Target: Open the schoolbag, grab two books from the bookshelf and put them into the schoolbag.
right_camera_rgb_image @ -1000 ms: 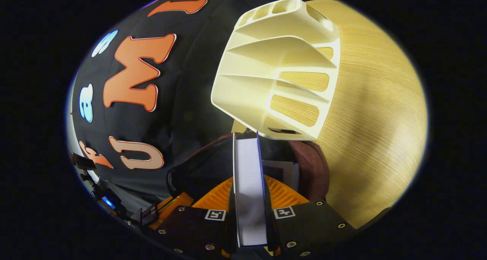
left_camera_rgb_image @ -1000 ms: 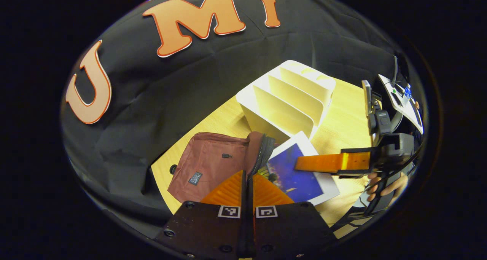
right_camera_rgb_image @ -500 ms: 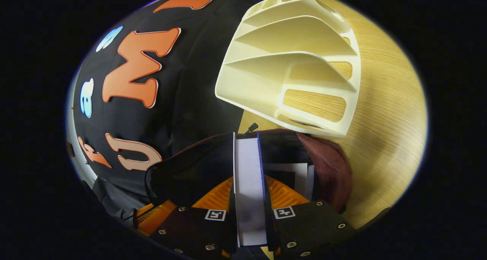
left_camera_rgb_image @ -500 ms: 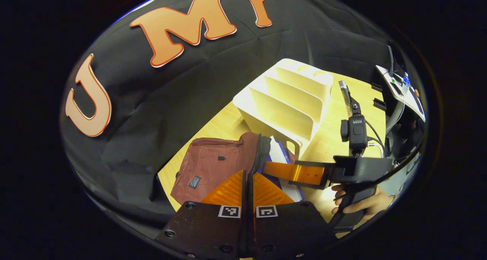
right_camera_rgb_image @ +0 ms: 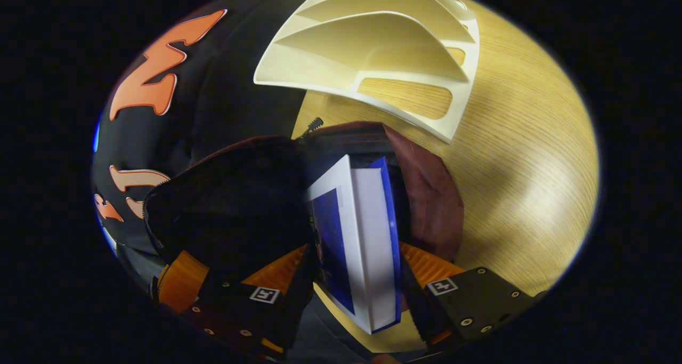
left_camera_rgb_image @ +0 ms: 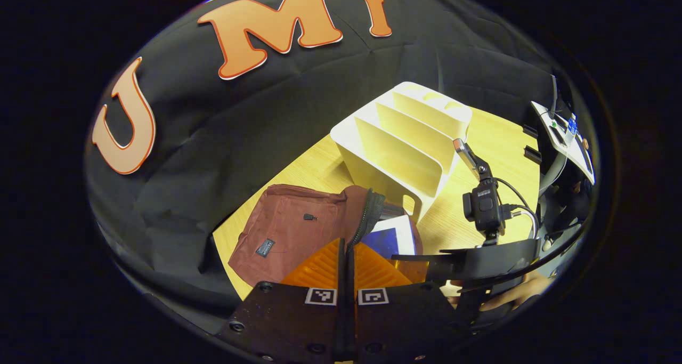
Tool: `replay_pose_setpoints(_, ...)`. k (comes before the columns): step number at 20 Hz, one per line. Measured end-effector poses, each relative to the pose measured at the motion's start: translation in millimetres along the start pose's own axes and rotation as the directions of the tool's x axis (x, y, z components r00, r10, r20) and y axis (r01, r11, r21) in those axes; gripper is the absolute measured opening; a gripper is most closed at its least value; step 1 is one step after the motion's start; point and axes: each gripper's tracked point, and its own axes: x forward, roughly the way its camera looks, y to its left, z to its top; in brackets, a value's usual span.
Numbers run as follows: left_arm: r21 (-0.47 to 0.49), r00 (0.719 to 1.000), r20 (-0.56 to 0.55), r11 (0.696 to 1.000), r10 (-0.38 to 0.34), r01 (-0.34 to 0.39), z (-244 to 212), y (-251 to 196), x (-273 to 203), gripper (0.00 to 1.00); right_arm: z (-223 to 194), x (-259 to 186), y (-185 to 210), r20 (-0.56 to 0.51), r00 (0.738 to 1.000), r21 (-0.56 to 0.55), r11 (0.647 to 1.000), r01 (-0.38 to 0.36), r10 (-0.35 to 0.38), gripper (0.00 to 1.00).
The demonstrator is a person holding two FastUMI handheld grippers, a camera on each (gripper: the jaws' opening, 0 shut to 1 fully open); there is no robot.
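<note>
The maroon schoolbag (left_camera_rgb_image: 287,231) lies on the wooden table with its mouth held up. My left gripper (left_camera_rgb_image: 346,245) is shut on the zipper edge of the bag's flap; it also appears at the lower left of the right gripper view (right_camera_rgb_image: 178,273), lifting the dark lining (right_camera_rgb_image: 229,204). A blue-and-white book (right_camera_rgb_image: 367,236) stands tilted in the bag's mouth (left_camera_rgb_image: 386,236). My right gripper (right_camera_rgb_image: 354,249) is open, its fingers spread on either side of the book. The cream bookshelf (left_camera_rgb_image: 405,145) stands just behind the bag (right_camera_rgb_image: 421,193), its slots bare.
The wooden table (right_camera_rgb_image: 522,140) stretches to the right of the bookshelf (right_camera_rgb_image: 373,49). A hand (left_camera_rgb_image: 511,294) holds the right gripper, whose camera (left_camera_rgb_image: 482,209) sticks up beside the shelf. A white stand with a device (left_camera_rgb_image: 565,135) is at the far right.
The right gripper's fingers have spread apart and let go of the book, which now leans inside the bag's mouth. The right gripper has dropped lower toward the bag. The left gripper still holds the flap.
</note>
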Motion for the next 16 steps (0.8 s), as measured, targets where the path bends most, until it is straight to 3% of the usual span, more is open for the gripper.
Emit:
replay_pose_setpoints(2,-0.023,1.000,0.010,1.000,-0.010,0.010,-0.4,1.0,0.0,0.01,-2.0,-12.1,-8.0,-0.029,0.999,-0.015,0.999,0.043,-0.044,0.98)
replay_pose_setpoints(8,-0.093,0.999,0.023,0.995,-0.044,0.046,-10.7,-1.0,-0.5,0.01,23.1,-64.1,-17.4,0.020,0.998,0.075,0.995,0.064,-0.066,0.98)
replay_pose_setpoints(12,-0.074,0.999,0.027,0.997,-0.032,0.034,-14.7,-9.9,-0.7,0.01,29.1,-96.9,-38.2,0.021,0.985,0.010,0.985,0.169,-0.170,0.98)
replay_pose_setpoints(16,-0.122,0.999,-0.003,0.991,-0.052,0.051,-27.6,-31.2,2.2,0.01,47.2,-114.6,-34.6,0.029,0.985,-0.045,0.984,0.172,-0.171,0.99)
